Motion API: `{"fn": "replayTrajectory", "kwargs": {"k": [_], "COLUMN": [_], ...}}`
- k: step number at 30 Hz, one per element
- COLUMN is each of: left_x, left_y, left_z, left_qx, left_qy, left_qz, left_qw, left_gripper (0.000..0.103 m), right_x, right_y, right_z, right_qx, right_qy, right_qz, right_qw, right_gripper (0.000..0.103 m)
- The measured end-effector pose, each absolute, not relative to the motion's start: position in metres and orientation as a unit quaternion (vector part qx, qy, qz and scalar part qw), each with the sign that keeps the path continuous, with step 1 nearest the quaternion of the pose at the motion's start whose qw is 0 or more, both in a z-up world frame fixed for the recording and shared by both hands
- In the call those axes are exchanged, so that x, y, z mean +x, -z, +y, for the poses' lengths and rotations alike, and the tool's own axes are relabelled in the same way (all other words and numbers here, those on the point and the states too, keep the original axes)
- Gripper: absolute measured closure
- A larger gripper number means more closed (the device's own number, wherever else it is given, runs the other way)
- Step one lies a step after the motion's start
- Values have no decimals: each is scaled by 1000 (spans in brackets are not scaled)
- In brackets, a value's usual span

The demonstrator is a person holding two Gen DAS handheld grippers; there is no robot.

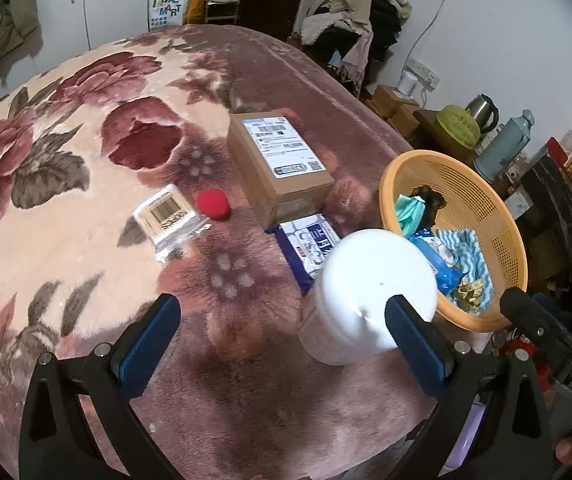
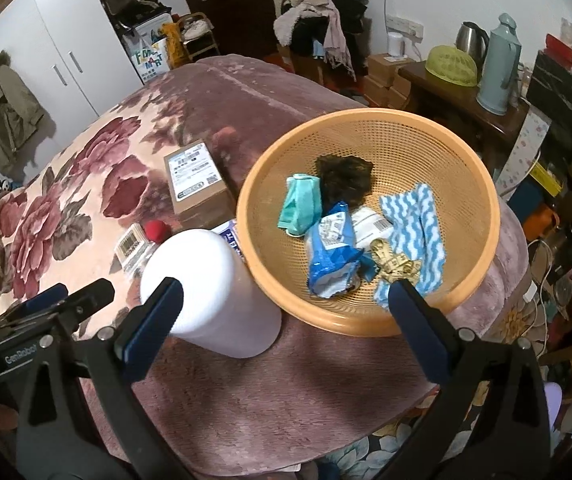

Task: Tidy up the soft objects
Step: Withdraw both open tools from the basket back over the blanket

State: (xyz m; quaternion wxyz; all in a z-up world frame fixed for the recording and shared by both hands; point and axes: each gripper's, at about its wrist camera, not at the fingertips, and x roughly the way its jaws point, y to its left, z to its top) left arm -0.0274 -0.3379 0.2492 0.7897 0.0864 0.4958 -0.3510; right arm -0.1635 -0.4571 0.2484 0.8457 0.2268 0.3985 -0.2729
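An orange mesh basket (image 2: 482,184) (image 1: 516,248) sits at the bed's right edge. Inside lie a teal mask (image 2: 300,204), a dark furry clump (image 2: 344,180), a blue wipes packet (image 2: 332,248), a blue-and-white wavy cloth (image 2: 418,232) and a yellow tape measure (image 2: 394,262). A red sponge ball (image 1: 213,205) (image 2: 157,230) rests on the floral blanket, left of a navy tissue pack (image 1: 310,246). My left gripper (image 1: 282,328) hovers open above the blanket near a white-lidded jar (image 1: 370,296). My right gripper (image 2: 286,308) is open over the basket's near rim, holding nothing.
A cardboard parcel (image 1: 282,160) (image 2: 198,184) and a clear pack of cotton swabs (image 1: 170,216) lie on the blanket. The white jar (image 2: 210,292) stands between both grippers. Right of the bed are a side table with a kettle (image 2: 472,38) and flask (image 2: 498,68), and floor clutter.
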Motion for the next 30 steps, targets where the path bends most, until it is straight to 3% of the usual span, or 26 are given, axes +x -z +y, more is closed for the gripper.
{"fn": "replayTrajectory", "kwargs": {"k": [30], "left_x": [24], "left_y": [-232], "left_z": [-239], "left_qx": [31], "left_qy": [301], "left_qz": [511], "left_qw": [804], "left_gripper": [1], "right_x": [-101], "right_y": [-247], "right_z": [-374], "right_qx": [155], "right_qy": [223], "right_qz": [431], "right_qw": [860], "right_gripper": [0]}}
